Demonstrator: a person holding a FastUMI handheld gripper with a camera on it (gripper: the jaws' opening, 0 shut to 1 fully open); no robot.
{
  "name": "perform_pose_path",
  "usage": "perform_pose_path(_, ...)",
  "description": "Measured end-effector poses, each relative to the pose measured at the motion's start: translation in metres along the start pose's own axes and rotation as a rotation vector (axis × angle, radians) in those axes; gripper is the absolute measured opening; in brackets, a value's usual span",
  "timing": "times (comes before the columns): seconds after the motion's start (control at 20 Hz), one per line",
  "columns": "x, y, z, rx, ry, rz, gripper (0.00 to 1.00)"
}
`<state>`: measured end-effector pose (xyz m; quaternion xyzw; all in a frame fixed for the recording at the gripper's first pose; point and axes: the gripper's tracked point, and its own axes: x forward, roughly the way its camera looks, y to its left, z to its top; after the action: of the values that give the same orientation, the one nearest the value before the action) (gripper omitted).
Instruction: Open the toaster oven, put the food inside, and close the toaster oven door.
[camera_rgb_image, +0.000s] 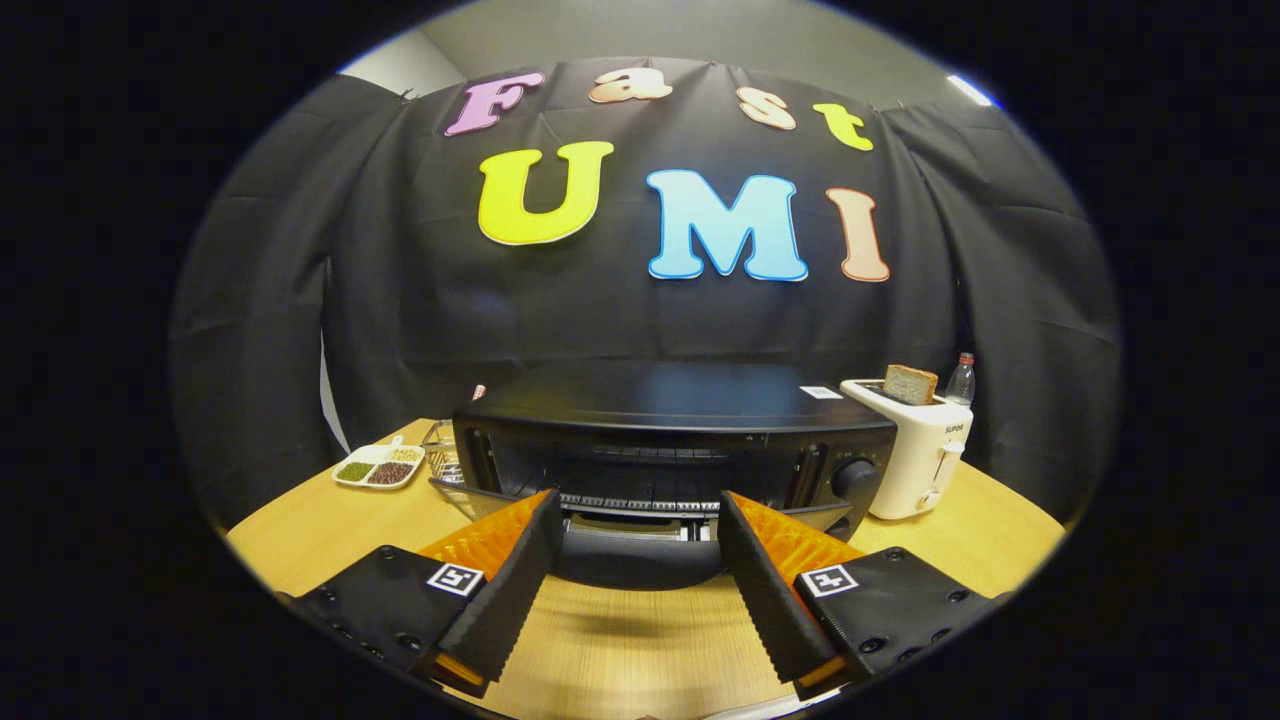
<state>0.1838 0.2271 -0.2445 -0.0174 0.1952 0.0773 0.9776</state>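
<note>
A black toaster oven (690, 400) stands on the wooden table (620, 640) just ahead of my fingers. Its door (640, 565) hangs swung down and open, and the wire rack (640, 500) inside shows above it. The control knob (853, 478) is on the oven's right side. My gripper (638, 497) is open, with one finger on either side of the lowered door and nothing between them. The fingertips are level with the oven's opening. A slice of bread (909, 384) sticks up from a white toaster (915, 450) to the right of the oven.
A white sectioned dish (379, 466) with beans and grains lies on the table left of the oven. A wire basket (440, 450) stands beside the oven's left wall. A plastic bottle (960, 380) stands behind the white toaster. The black cloth wall closes off the back.
</note>
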Motion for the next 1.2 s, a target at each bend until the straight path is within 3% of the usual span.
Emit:
perform_pose_path(0.45,-0.023,0.003,-0.034,-0.026,0.052,0.003,0.98)
perform_pose_path(0.85,-0.038,0.006,-0.086,-0.049,0.186,0.037,0.98)
perform_pose_path(1.0,-0.043,0.014,-0.103,0.025,0.263,0.078,0.98)
perform_pose_path(1.2,-0.066,0.017,-0.089,0.08,0.266,0.109,0.98)
